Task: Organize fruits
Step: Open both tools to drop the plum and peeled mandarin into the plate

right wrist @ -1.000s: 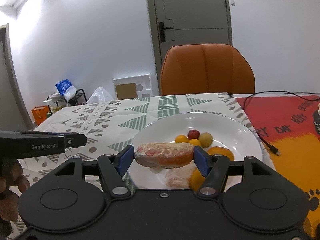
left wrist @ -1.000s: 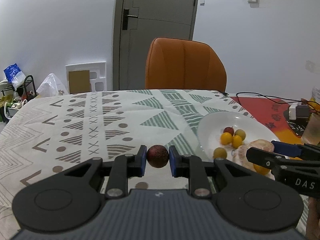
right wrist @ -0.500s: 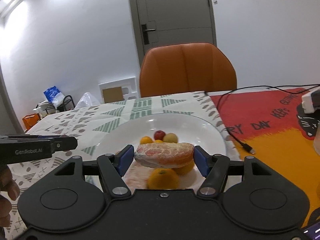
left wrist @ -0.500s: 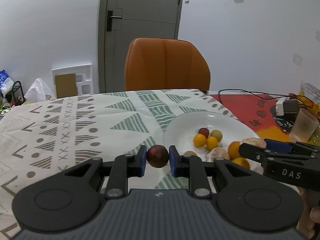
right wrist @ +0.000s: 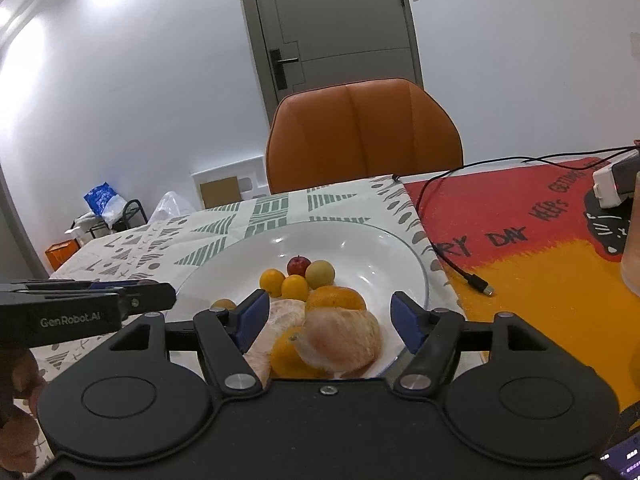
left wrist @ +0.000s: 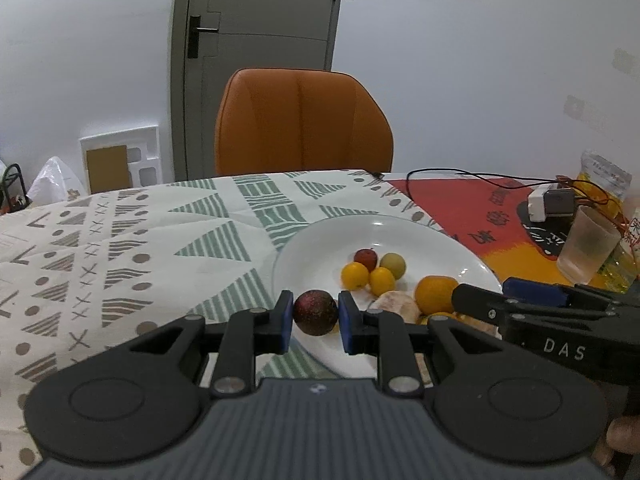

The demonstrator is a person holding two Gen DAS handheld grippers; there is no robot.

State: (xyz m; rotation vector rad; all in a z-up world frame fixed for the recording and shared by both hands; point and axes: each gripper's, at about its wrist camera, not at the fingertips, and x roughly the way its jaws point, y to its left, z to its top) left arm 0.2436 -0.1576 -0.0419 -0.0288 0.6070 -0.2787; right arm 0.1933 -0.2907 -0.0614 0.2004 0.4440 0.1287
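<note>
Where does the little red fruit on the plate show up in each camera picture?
Left wrist: the red fruit sits right of centre, at the back of the small-fruit cluster on the plate.
Right wrist: the red fruit sits just left of centre.
Shared landmark: the orange chair.
</note>
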